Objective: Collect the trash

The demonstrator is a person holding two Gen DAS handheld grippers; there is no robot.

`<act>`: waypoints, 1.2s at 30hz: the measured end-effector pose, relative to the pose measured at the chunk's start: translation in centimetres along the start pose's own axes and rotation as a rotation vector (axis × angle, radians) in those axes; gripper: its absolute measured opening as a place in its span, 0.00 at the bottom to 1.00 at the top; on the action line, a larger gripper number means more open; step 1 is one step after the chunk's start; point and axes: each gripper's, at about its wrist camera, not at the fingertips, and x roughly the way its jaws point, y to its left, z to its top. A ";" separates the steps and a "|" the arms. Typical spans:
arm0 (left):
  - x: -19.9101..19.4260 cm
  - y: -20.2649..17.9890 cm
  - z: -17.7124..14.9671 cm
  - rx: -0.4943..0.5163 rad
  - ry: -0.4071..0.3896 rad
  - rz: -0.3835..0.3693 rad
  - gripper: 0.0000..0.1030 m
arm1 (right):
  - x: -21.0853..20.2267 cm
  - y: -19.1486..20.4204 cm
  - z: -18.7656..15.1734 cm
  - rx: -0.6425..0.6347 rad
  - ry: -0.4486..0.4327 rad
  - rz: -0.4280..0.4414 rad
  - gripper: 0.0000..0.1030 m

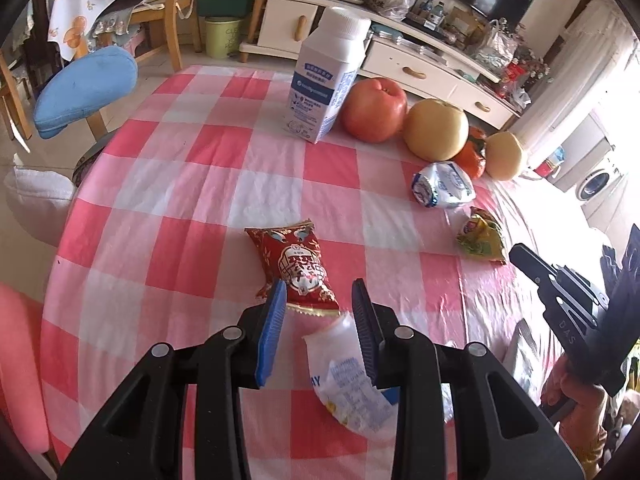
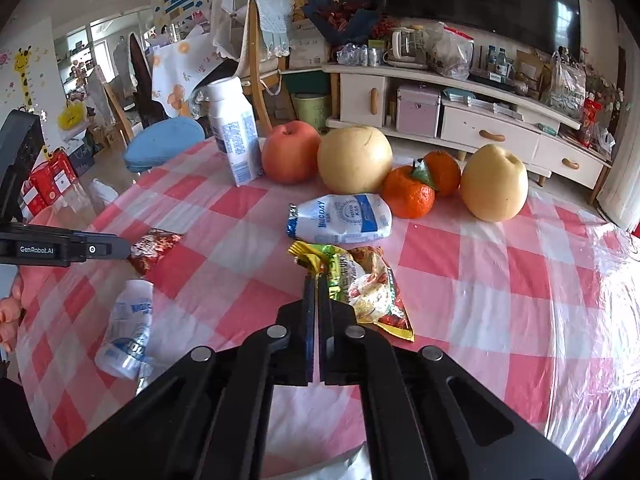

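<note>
Both tongs sit over the table (image 1: pixel 160 168) with the pink check cloth. The left gripper (image 1: pixel 320 292) is at its narrowest, with a gap between the blue pads and nothing pinched; a crumpled white pouch (image 1: pixel 348 376) lies under it near the front edge, the red snack bag (image 1: pixel 298 266) just beyond. The right gripper (image 2: pixel 316 280) is squeezed shut on the edge of the yellow-green wrapper (image 2: pixel 360 284). Another white pouch (image 2: pixel 344 220) lies mid-table, in front of the fruit.
</note>
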 end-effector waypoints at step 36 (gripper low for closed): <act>4.2 -1.8 0.5 0.270 0.027 0.232 0.69 | 4.1 -3.3 0.6 0.238 0.117 0.027 0.81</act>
